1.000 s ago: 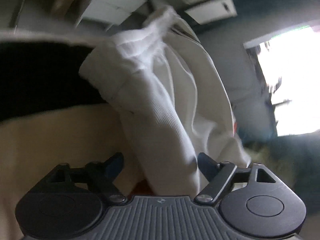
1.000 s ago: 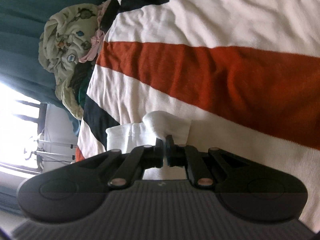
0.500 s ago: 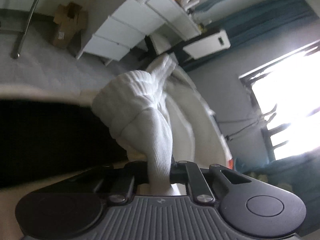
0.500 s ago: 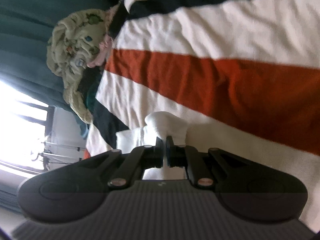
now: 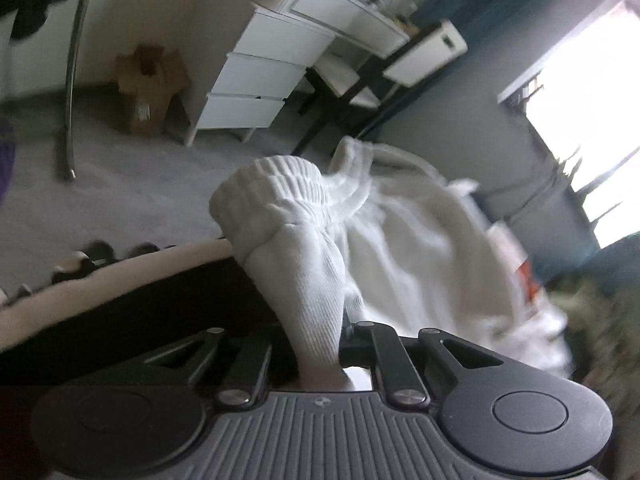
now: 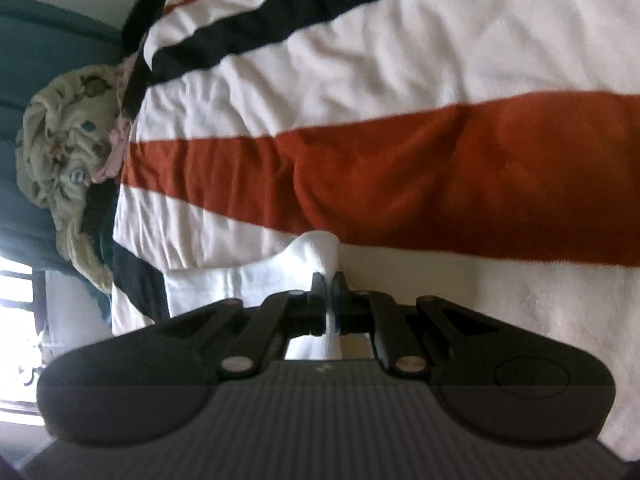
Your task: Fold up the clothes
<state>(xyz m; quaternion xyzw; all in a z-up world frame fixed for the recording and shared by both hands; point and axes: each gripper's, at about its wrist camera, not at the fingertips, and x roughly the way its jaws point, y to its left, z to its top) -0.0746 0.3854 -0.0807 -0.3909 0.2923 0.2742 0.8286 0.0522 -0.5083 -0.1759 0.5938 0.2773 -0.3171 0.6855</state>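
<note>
A white knit garment (image 5: 400,248) with a ribbed cuff (image 5: 272,196) hangs between my two grippers over the bed. My left gripper (image 5: 316,344) is shut on the sleeve just below the cuff and holds it up off the bed. My right gripper (image 6: 329,280) is shut on another edge of the same white garment (image 6: 308,252), low over the striped blanket (image 6: 400,80). The fabric between the right jaws is a thin pinched fold.
The bed carries a blanket striped white, black and rust orange. A heap of patterned clothes (image 6: 64,148) lies at its far end by teal curtains. White drawers (image 5: 256,84), a cardboard box (image 5: 148,84) and grey carpet lie beyond the bed edge (image 5: 120,268).
My left gripper closed on the sleeve and lifted it, the view swinging from the bed towards the room. My right gripper stayed shut on the garment and shifted slightly over the blanket.
</note>
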